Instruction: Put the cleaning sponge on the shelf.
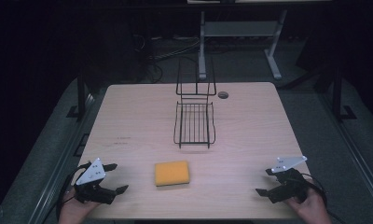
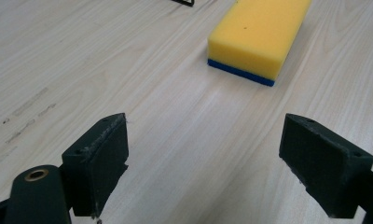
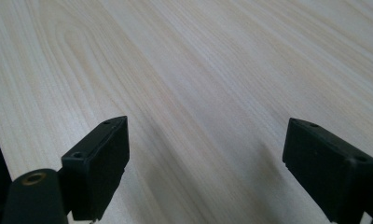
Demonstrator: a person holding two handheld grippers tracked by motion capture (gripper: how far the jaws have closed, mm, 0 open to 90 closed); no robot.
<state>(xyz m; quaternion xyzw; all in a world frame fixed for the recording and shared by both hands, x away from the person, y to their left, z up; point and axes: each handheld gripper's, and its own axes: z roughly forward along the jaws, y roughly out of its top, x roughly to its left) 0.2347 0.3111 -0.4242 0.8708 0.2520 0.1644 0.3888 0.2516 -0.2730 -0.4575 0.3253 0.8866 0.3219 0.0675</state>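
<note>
Near the bench's front edge, between my two gaping, empty tongs, the sponge (image 1: 172, 172) is lying long axis along that edge, nearer my left gripper (image 1: 114, 178) than my right gripper (image 1: 264, 182).

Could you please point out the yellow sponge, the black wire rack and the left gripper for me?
yellow sponge (image 1: 172, 172), high view, middle of its top face.
black wire rack (image 1: 194, 124), high view, its flat wire base.
left gripper (image 1: 115, 178), high view, midway between its open fingertips.

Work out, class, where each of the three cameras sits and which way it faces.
High view: above the person's side, looking forward and down on the table; both hands show.
Left gripper view: on the left hand-held gripper, facing the sponge.
Right gripper view: on the right hand-held gripper, facing bare tabletop.
Shared: the sponge, high and left.
</note>
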